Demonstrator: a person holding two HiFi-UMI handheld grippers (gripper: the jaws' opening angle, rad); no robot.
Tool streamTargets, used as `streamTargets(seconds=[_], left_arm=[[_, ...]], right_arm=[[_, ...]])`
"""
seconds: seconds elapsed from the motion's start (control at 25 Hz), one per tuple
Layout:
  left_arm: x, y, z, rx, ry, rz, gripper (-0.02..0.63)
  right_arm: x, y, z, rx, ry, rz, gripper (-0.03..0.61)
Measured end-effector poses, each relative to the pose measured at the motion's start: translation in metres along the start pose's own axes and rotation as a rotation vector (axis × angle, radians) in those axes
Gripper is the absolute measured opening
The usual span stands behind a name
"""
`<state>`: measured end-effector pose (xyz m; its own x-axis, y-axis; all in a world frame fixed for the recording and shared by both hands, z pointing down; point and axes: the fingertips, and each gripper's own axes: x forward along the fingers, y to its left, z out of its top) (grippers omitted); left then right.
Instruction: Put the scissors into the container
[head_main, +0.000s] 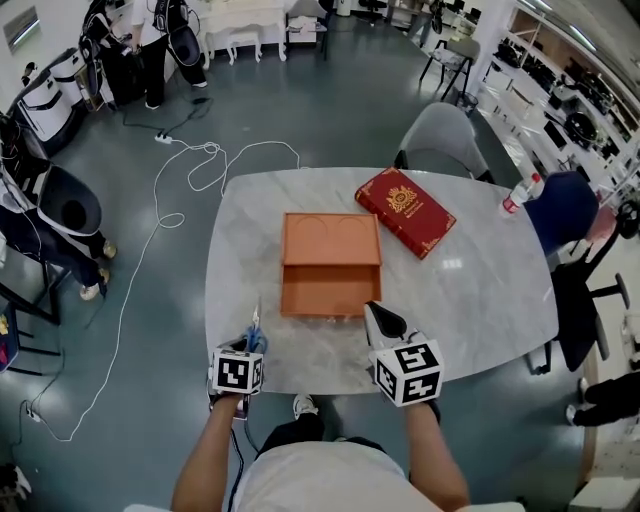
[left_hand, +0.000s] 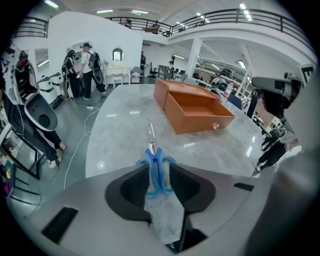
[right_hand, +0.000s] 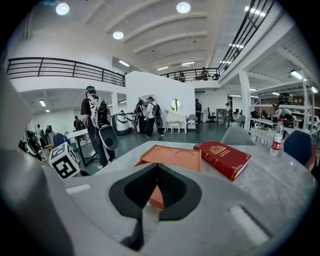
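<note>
Scissors: near desk edge, front-left of container, blue handles toward person, blades closed.
Long axis: runs straight away from person, in line with left gripper, tips pointing forward.
Left gripper: narrow, pads against both sides of the blue handles; looks like a clamp on the handles, blades sticking out ahead.
Right gripper: pads together, nothing between them; hovers just beside container's near right corner.
Container: orange box, mid-desk, drawer pulled out toward person, small knob on its front wall.
Container contents: drawer bare inside, nothing in it; flat orange top behind it also bare.
Key relation: open drawer lies ahead and to the right of the scissors, near but apart; probably a short carry forward-right over the drawer's front wall.
Nearer hand: right one closer to drawer, but left one has the scissors.
Fit: drawer looks wider than scissors are long, a judgement only.
Other: red book lies beyond container to the right, clear of the path.
</note>
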<state>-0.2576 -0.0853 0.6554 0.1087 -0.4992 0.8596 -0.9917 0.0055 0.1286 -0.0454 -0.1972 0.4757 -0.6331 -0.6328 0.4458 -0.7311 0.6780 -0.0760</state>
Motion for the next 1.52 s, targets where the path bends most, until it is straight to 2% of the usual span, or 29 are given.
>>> streamTargets(seconds=[0.56,0.8,0.92,1.52], left_arm=[[0.010,0.007,0.005,0.011,0.078,0.023,0.104],[0.013,0.006,0.008,0.041,0.087,0.030,0.104],[0.015,0.007,0.002,0.012,0.110,0.047,0.102],[0.006,0.010,-0.001,-0.043,0.035,0.111,0.080]], right_arm=[[0.009,-0.005,0.006,-0.005,0.016,-0.022,0.005],[0.019,-0.017,0.013,-0.003,0.009,-0.001,0.005],[0.030,-0.025,0.013,0.001,0.009,0.019,0.005],[0.057,-0.041,0.038,-0.034,-0.013,0.121,0.005]])
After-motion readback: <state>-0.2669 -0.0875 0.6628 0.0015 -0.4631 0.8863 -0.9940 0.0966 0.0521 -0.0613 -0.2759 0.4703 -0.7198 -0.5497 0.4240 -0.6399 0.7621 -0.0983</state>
